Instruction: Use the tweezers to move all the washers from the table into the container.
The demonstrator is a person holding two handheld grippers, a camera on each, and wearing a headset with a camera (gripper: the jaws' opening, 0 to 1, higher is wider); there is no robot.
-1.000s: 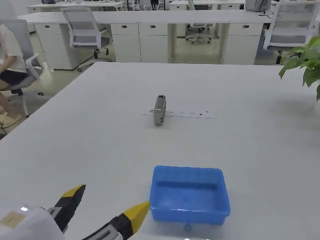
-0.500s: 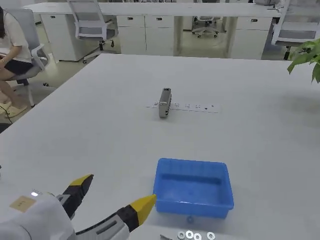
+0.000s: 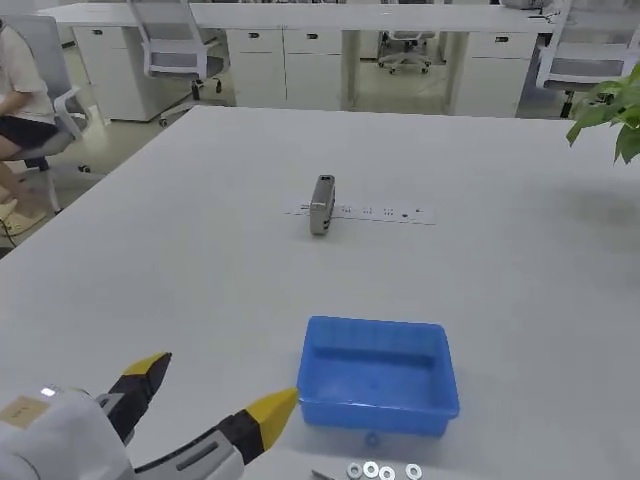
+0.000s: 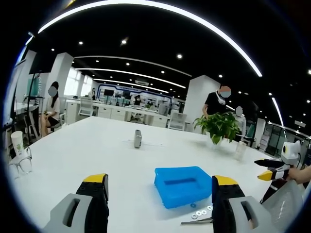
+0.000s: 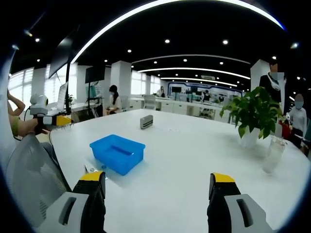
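Container point(image 3: 375, 415) with bare blue floor, washers point(image 3: 380, 470) on table point(image 3: 200, 260) just beside.

Open-plan office. Long white tabletop point(image 3: 180, 260). Behind it, rows of white desks point(image 3: 300, 15) with drawer units point(image 3: 255, 75) and swivel chairs point(image 3: 170, 50). Recessed ceiling lights point(image 4: 180, 56), white pillars point(image 4: 197, 102), potted plant point(image 5: 252, 114). One person point(image 4: 51, 109) seated at a far desk, others standing.

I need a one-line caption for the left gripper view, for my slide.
Open left tongs face a blue bin, with washers and tweezers on the table near it.
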